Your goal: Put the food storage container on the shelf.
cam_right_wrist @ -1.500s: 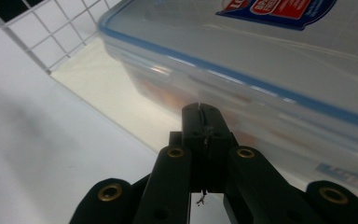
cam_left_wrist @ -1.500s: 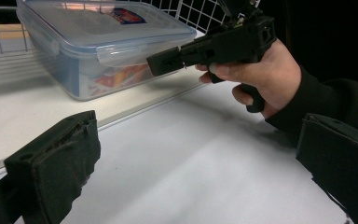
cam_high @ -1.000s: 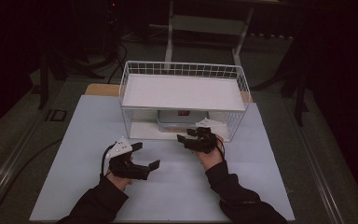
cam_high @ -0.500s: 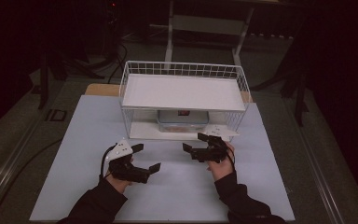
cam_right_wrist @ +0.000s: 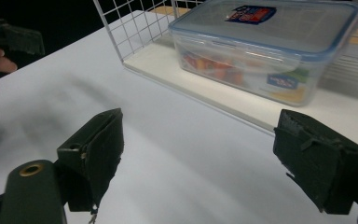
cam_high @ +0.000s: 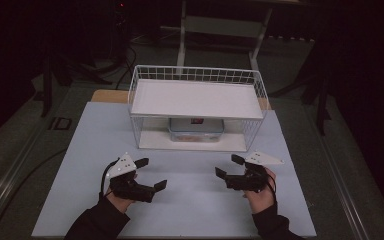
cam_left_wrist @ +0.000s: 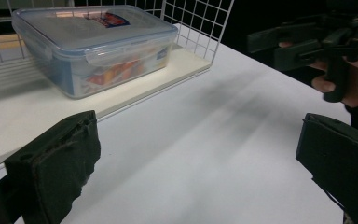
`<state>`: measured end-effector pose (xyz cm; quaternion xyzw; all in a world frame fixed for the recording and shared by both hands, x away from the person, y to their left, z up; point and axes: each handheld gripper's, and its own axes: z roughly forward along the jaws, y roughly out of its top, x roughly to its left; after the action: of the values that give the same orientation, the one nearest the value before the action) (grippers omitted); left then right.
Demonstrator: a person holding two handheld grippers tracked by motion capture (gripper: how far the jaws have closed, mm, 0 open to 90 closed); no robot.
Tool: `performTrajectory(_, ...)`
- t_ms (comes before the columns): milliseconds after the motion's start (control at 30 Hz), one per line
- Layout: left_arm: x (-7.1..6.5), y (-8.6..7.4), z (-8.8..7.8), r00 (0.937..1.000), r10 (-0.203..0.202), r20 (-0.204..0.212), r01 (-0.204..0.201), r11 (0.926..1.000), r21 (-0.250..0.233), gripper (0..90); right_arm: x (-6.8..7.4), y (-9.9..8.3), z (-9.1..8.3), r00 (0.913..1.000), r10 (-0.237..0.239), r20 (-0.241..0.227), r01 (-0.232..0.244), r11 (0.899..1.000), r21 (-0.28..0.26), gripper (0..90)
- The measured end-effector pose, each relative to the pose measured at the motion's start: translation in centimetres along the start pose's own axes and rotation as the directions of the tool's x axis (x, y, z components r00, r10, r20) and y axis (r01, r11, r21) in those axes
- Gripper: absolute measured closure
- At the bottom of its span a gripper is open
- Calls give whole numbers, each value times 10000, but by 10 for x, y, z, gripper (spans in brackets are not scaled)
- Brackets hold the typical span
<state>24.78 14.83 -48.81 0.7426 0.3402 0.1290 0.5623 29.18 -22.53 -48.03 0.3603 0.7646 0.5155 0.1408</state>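
A clear lidded container (cam_high: 196, 129) with a blue rim and colourful contents stands on the bottom shelf of a white wire rack (cam_high: 145, 107). It appears in the left gripper view (cam_left_wrist: 93, 46) and in the right gripper view (cam_right_wrist: 270, 51) too. My left gripper (cam_high: 151, 173) hovers over the white table in front of the rack, open and empty (cam_left_wrist: 198, 163). My right gripper (cam_high: 228, 166) is at the front right, clear of the rack. Its jaws have just been opening and stand wide with nothing between them (cam_right_wrist: 207, 158).
The rack carries a flat white top shelf (cam_high: 195, 97) over the container. The white table top (cam_high: 190, 210) spreads between the two hands. The table's edges drop to a dark floor, and a metal stand (cam_high: 220, 25) rises behind the rack.
My right gripper has drawn back from the rack's front toward the near edge and to the right, its jaws wider apart. The left gripper has stayed put.
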Motion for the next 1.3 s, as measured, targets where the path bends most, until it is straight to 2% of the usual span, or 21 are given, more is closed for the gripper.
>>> performTrajectory(167, -1, -2, -3, 9999, 118, 98, -118, 9999, -20, 0, 1, -9, -17, 9997, -99, 242, 98, 9999, 66, 158)
performTrajectory(333, -1, -5, -8, 9998, 109, 181, -109, 9999, -12, 0, 3, -18, -32, 9994, -173, 289, 171, 9998, 72, 158)
performTrajectory(533, -1, -7, -13, 9995, 228, 206, -227, 9997, -44, 0, 4, -29, -46, 9990, -202, 408, 195, 9996, 190, 158)
performTrajectory(733, -1, -10, -15, 9993, 209, 311, -211, 9998, 53, 0, 4, -38, -58, 9968, -468, 655, 445, 9983, 367, 158)
performTrajectory(1000, 1, -15, -21, 9991, 320, 271, -325, 9993, 191, 0, -3, -46, -68, 9954, -467, 834, 433, 9982, 422, 159)
performTrajectory(1300, 6, -23, -26, 9994, 337, 124, -341, 9989, 314, 0, -12, -53, -72, 9974, -70, 717, 31, 9985, 540, 161)
